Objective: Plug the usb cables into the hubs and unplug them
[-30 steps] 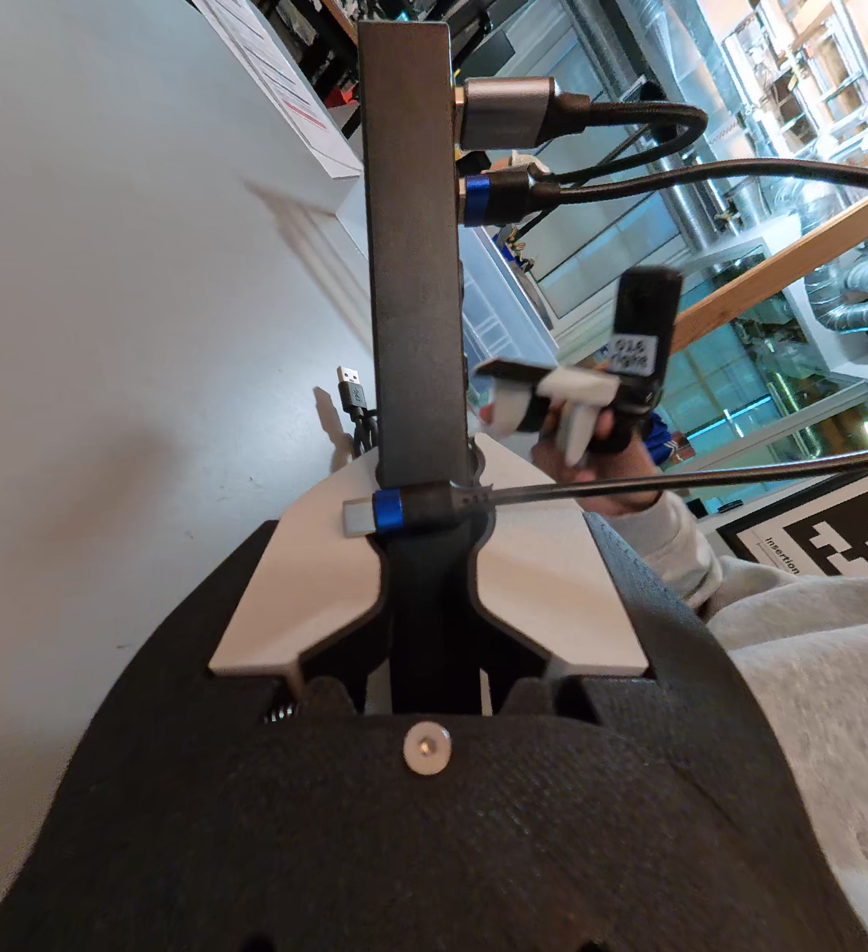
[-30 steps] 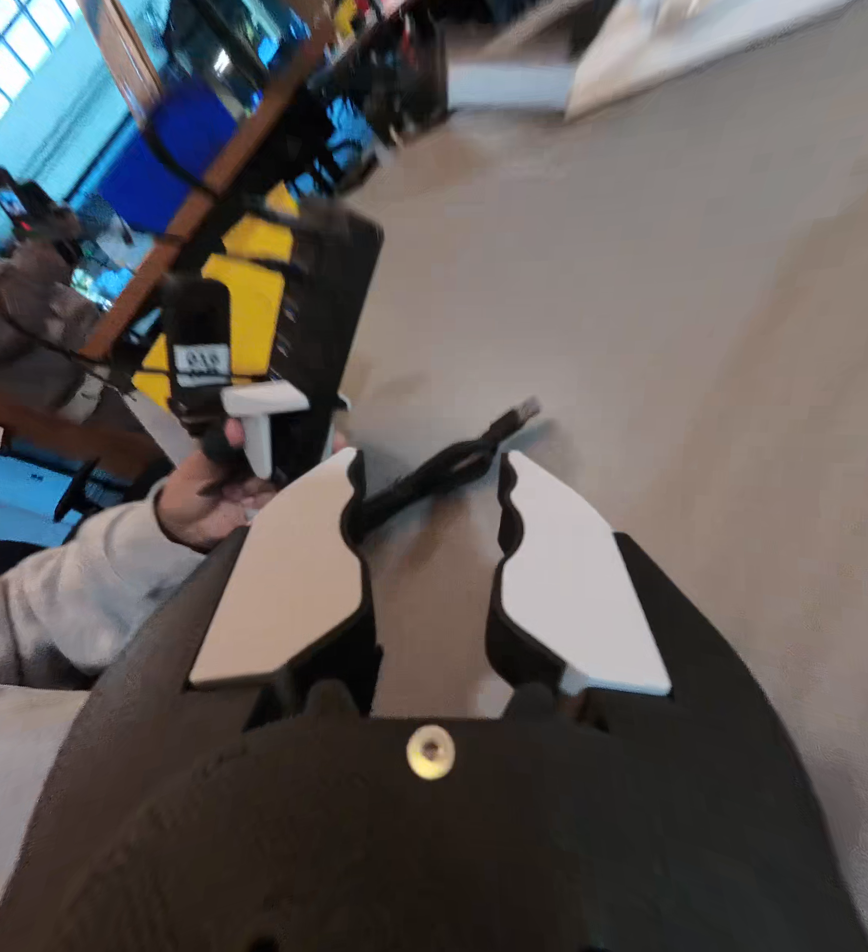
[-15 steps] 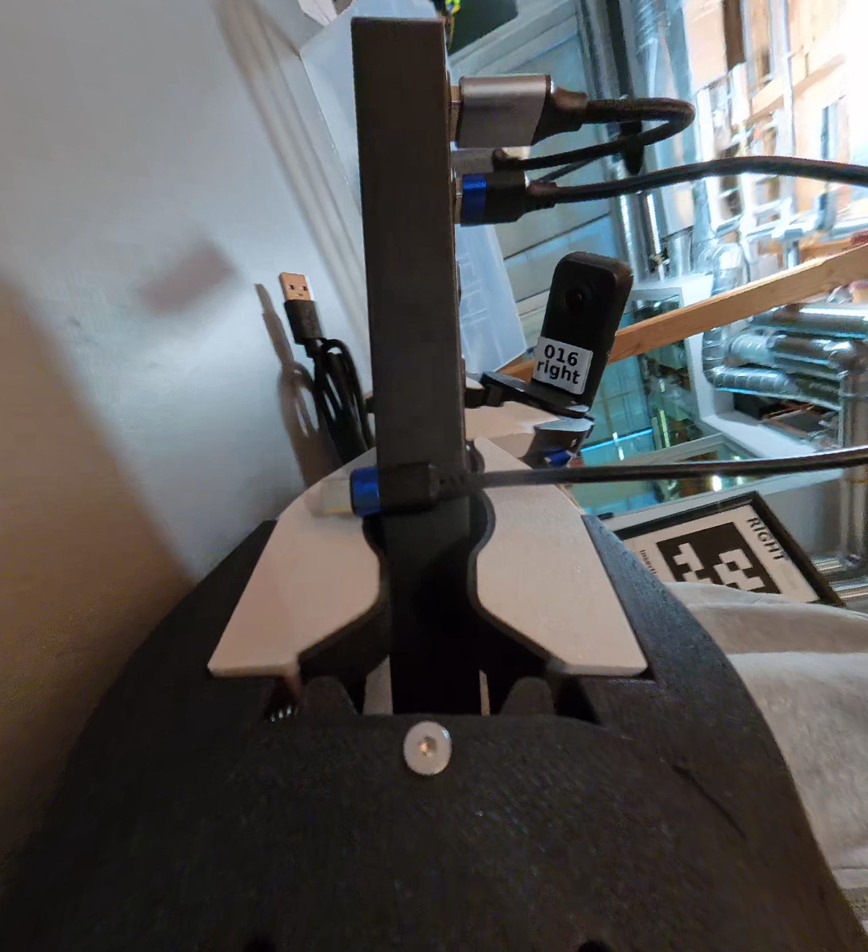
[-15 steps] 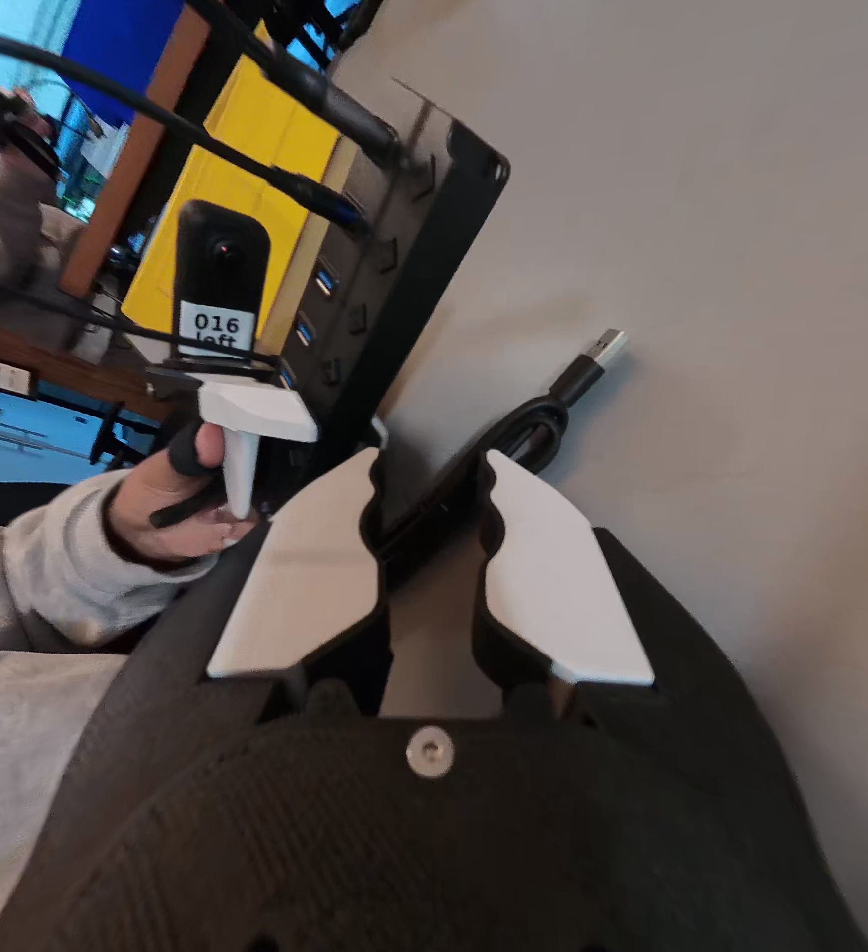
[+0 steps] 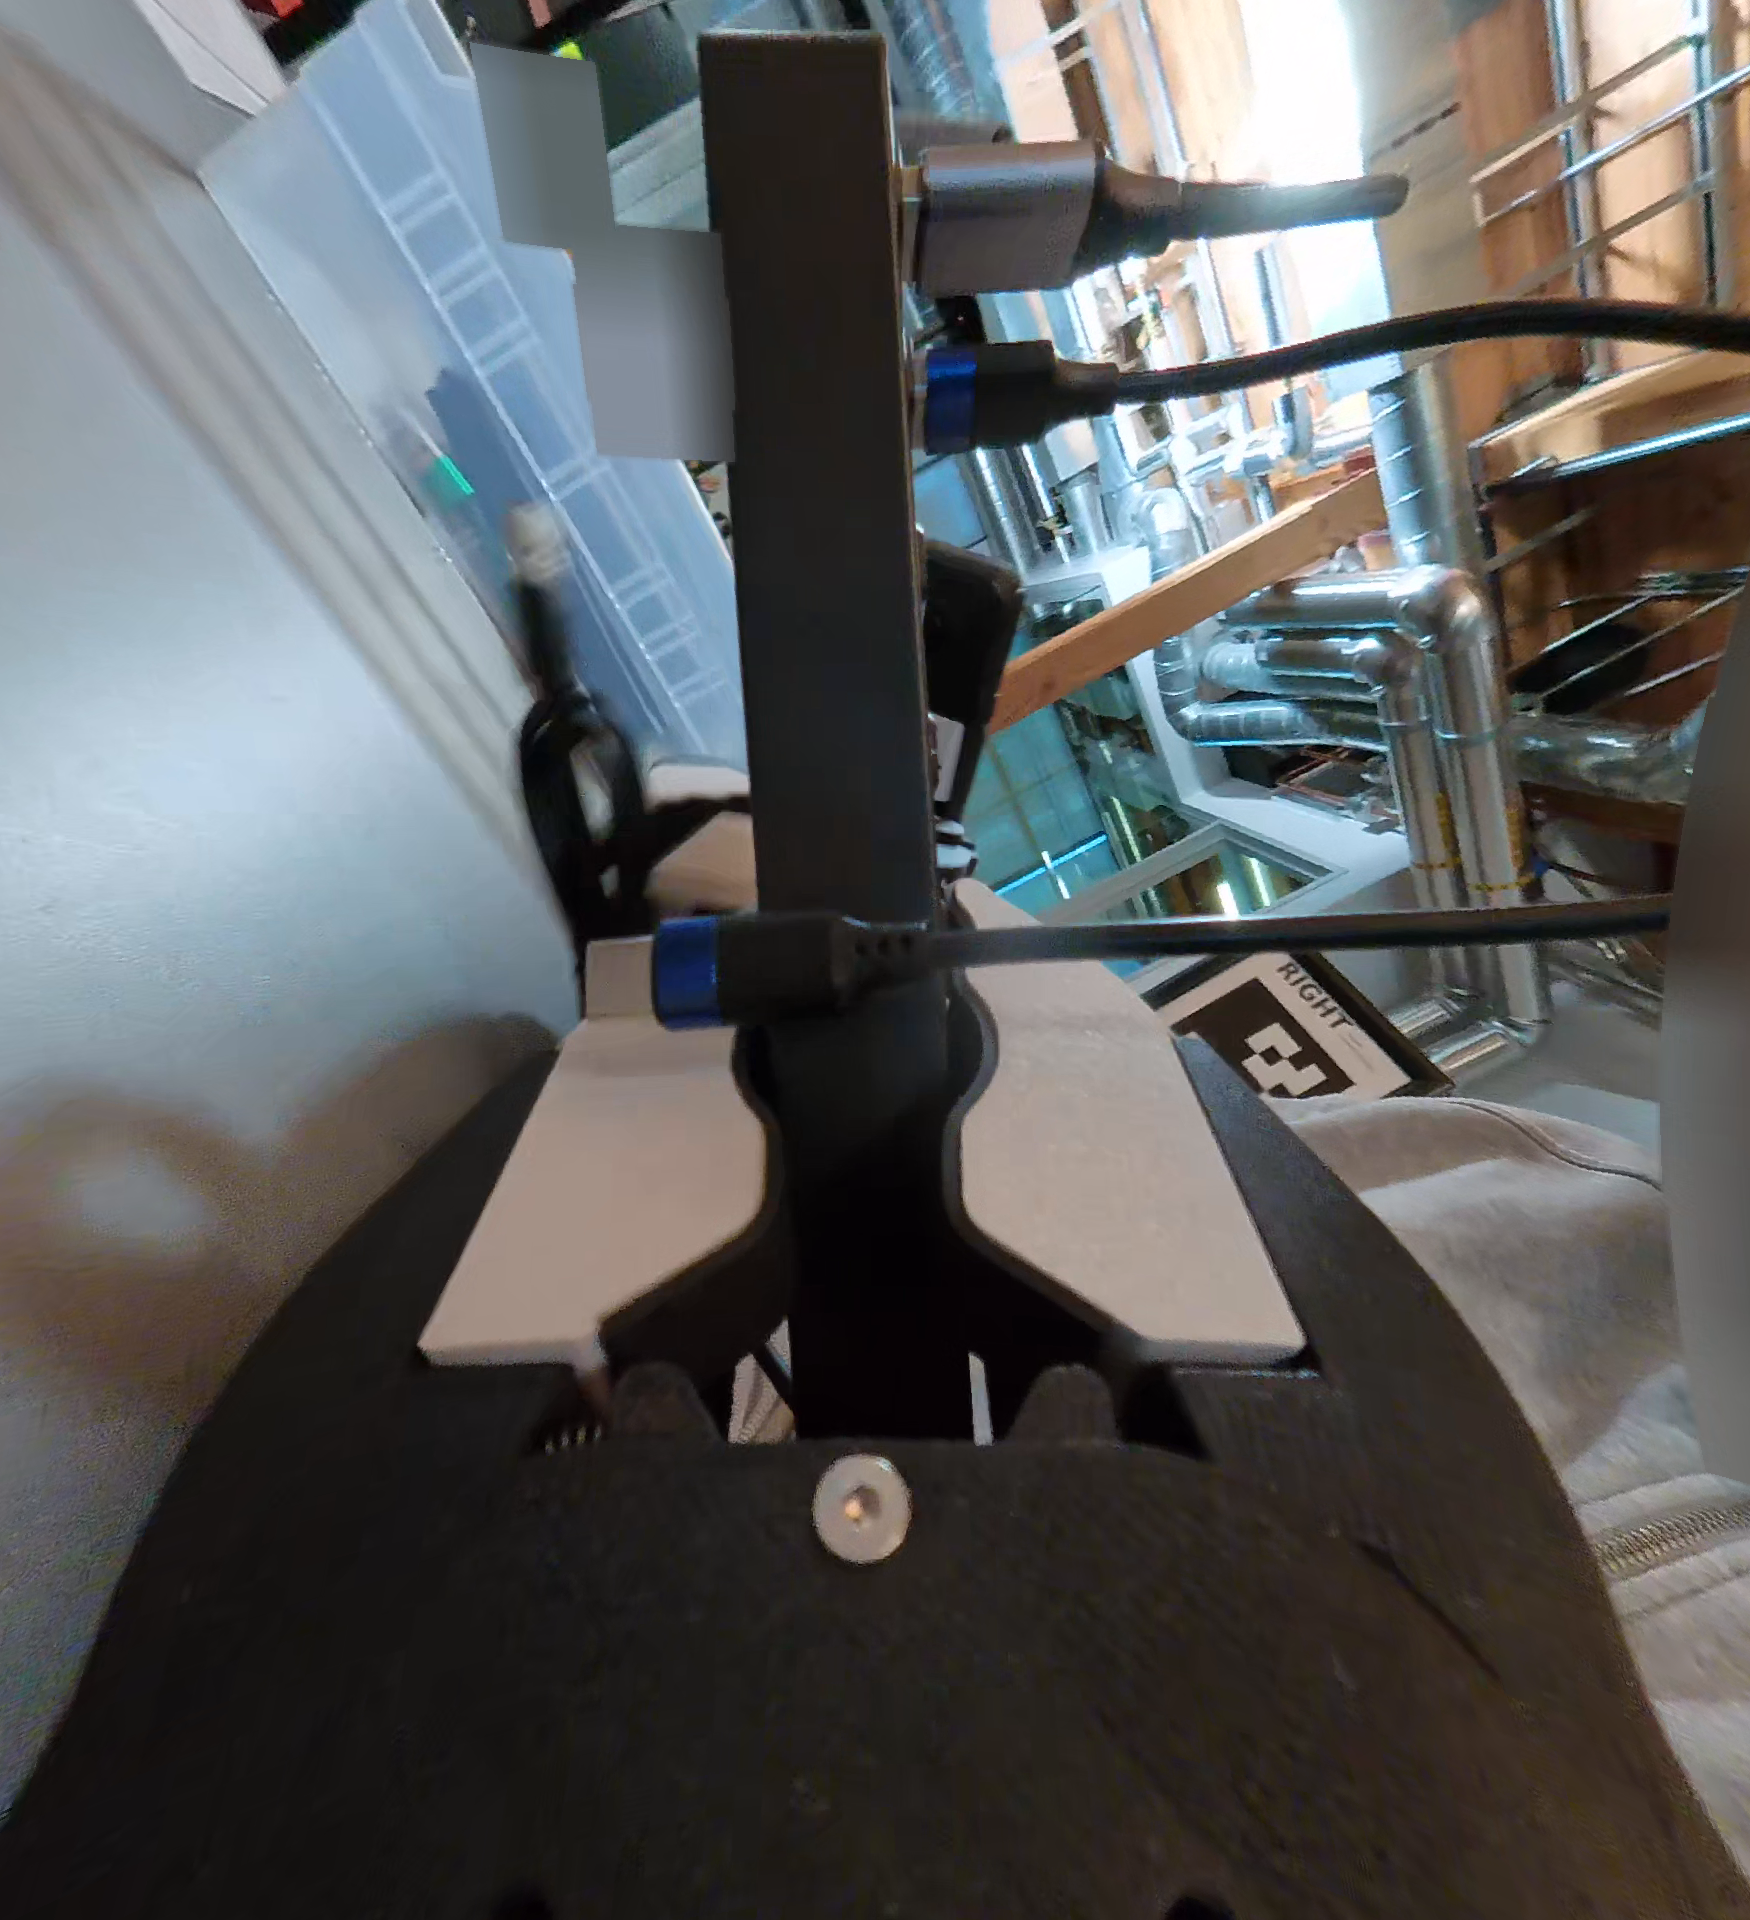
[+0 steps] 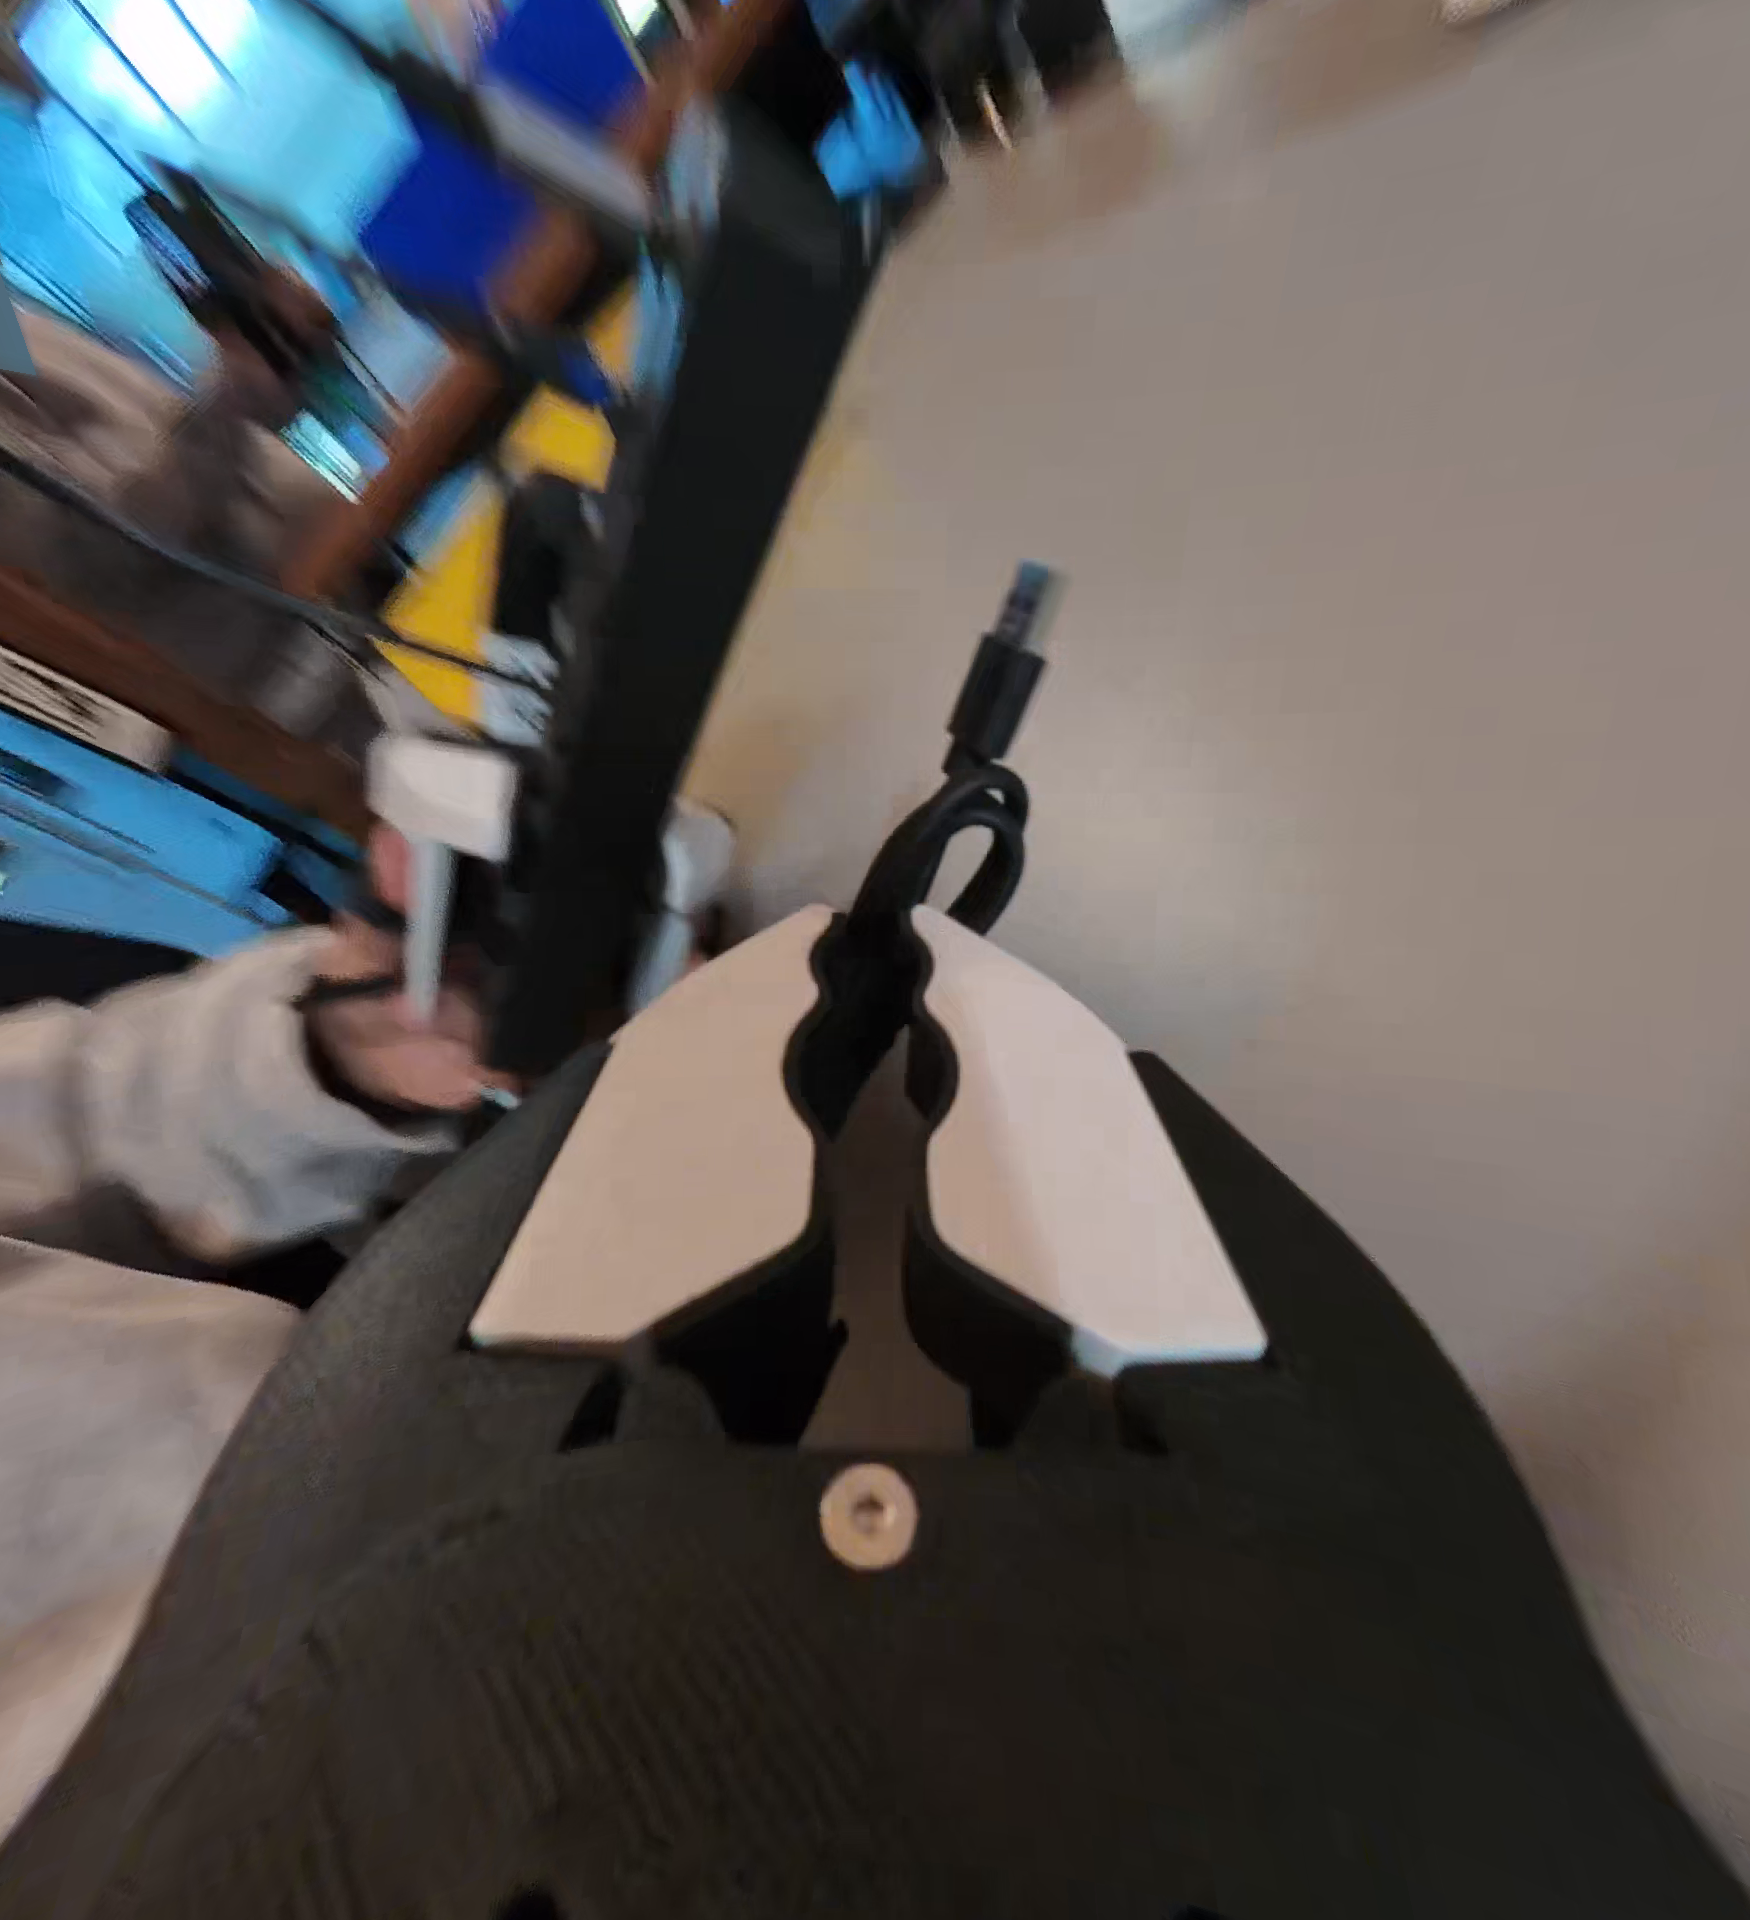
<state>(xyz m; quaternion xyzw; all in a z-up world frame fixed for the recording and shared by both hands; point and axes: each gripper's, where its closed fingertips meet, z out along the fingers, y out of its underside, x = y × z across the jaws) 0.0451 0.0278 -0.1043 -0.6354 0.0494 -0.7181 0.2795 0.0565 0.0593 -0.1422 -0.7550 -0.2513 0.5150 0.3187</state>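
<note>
My left gripper is shut on the lower end of a tall black hub and holds it upright. A grey plug and a blue-ringed plug sit in the hub's right side. A second blue-ringed plug lies loose across my left fingertips, metal end to the left. My right gripper is shut on a looped black usb cable. Its plug sticks out ahead, to the right of the hub. That cable also shows, blurred, left of the hub in the left wrist view.
The grey table top spreads to the right of the cable. A clear plastic bin stands behind the hub. A black and white marker board lies to the right. A grey sleeve and hand hold the left gripper.
My right gripper's jaws have gone from open around the black cable to shut on it, and the plug now points up ahead. The left gripper keeps its hold on the hub.
</note>
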